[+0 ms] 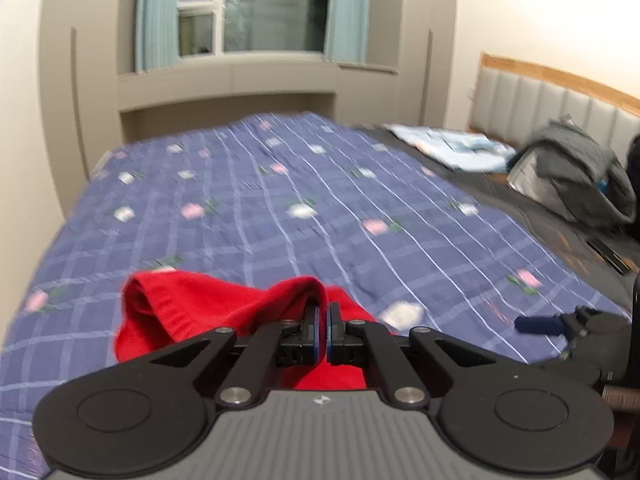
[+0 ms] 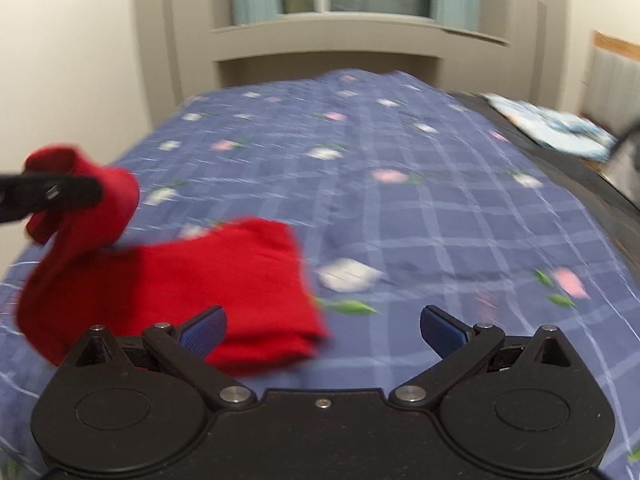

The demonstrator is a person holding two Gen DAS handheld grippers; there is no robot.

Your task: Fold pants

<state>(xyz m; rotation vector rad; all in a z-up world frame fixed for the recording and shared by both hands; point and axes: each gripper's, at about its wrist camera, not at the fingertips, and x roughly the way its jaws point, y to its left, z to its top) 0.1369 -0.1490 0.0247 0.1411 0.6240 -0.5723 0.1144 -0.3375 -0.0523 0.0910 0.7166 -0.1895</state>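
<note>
- Left wrist view: the left gripper (image 1: pixel 323 322) has its jaws pressed together on a bunched fold of the red pants (image 1: pixel 192 312). The cloth rises in a hump over the fingertips and spills down to the left and underneath the tool. Beyond it stretches the blue plaid bedspread (image 1: pixel 280 200), with a padded headboard (image 1: pixel 552 100) far off to the right. A blue fingertip of the right gripper (image 1: pixel 538 325) pokes in at the right edge, well apart from the pinched cloth.

- Right wrist view: the right gripper (image 2: pixel 322 326) stands wide apart with nothing between its blue pads (image 2: pixel 204 330). The red pants (image 2: pixel 224 280) lie to its left, a flat folded slab on the bedspread (image 2: pixel 400 180) reaching just past the left pad. One end is lifted off the bed by the left gripper (image 2: pixel 92 192) at the far left.

- The garment's long axis seems to run from that raised end across toward the slab's near right corner. The empty right gripper is nearer that corner, so I would judge the fold hinges there.
</note>
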